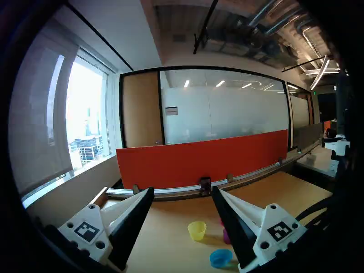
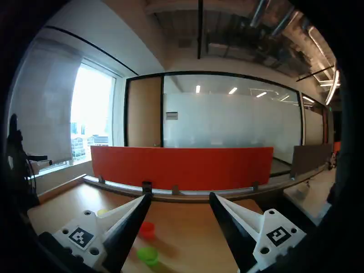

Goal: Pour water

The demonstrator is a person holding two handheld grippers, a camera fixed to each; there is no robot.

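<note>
In the left gripper view a yellow cup [image 1: 197,230] stands upright on the desk [image 1: 173,218], seen between the fingers. A blue cup [image 1: 221,258] stands nearer and to its right, close beside the right finger. A purple cup [image 1: 226,235] is mostly hidden behind that finger. The left gripper [image 1: 182,188] hangs above the desk with its fingers wide apart, holding nothing.

In the right gripper view a red cup [image 2: 147,230] and, nearer, a green cup [image 2: 148,255] sit on the desk [image 2: 191,227] beside the left finger. Something small and yellow [image 2: 102,212] shows farther left; I cannot tell what it is. The right gripper [image 2: 180,194] also has its fingers spread and empty.

At the far edge of the desk stands a red divider [image 1: 204,159]. Beyond it are a frosted glass wall [image 1: 227,113] and, to the left, a bright window [image 1: 86,123].
</note>
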